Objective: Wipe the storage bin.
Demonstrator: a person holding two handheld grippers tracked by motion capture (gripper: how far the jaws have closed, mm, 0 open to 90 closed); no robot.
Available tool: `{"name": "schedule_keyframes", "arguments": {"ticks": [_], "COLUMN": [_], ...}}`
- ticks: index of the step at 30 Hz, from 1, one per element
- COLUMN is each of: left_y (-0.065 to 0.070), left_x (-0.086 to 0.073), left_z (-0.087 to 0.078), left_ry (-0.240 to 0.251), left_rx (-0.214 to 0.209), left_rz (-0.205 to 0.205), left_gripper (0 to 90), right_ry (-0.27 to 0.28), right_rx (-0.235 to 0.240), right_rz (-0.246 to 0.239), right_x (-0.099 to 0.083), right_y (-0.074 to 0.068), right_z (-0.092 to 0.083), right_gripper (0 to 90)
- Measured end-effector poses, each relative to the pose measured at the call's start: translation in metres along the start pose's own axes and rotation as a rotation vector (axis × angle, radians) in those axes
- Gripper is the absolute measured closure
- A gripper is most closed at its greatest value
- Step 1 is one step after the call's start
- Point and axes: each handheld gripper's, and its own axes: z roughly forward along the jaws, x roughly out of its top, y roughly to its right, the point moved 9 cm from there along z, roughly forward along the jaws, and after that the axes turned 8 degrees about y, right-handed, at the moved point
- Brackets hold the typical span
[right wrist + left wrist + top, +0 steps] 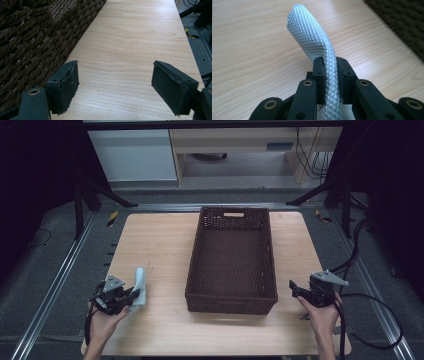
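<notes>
A pale blue quilted cloth is pinched between the two black jaws of my left gripper; its free end curls up and away over the wood. From above, the same cloth stands up from my left gripper at the table's front left, apart from the basket. My right gripper hovers over bare wood with its jaws wide apart and nothing between them. In the high view my right gripper sits at the front right, just beside the basket's near right corner.
A dark brown woven basket stands in the middle of the wooden table, with nothing visible inside it; its side runs close along my right gripper's left. Cables trail off the table's right edge. Metal rails flank the table.
</notes>
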Motion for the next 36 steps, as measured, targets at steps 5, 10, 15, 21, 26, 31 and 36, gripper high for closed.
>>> {"name": "schedule_keyframes", "arguments": {"ticks": [5, 10, 15, 21, 26, 31, 36], "left_y": [-0.017, -0.026, -0.026, -0.030, -0.030, -0.021, -0.009], "left_x": [-0.009, -0.018, -0.021, -0.021, -0.012, 0.002, 0.018], "left_z": [0.004, 0.009, 0.012, 0.013, 0.008, 0.001, -0.007], "left_ry": [-0.033, -0.078, -0.102, -0.091, -0.033, 0.034, 0.105], "left_rx": [0.053, 0.086, 0.094, 0.099, 0.102, 0.067, 0.031], "left_rz": [-0.034, -0.049, -0.044, -0.089, -0.103, -0.118, -0.122], "left_gripper": [77.7, 77.4, 75.6, 61.3, 49.6, 44.6, 43.4], "right_ry": [-0.005, -0.004, -0.003, 0.035, 0.101, 0.166, 0.163], "right_rx": [0.009, 0.012, 0.027, 0.066, 0.125, 0.202, 0.255], "right_rz": [-0.009, -0.008, -0.010, -0.008, -0.016, -0.030, -0.041], "right_x": [0.000, 0.000, 0.001, 0.013, 0.035, 0.057, 0.063], "right_y": [-0.003, -0.003, -0.006, -0.015, -0.032, -0.054, -0.073], "right_z": [0.000, 0.000, 0.000, -0.005, -0.014, -0.027, -0.028], "right_gripper": [23.5, 23.8, 24.9, 28.3, 33.4, 39.8, 42.0]}}
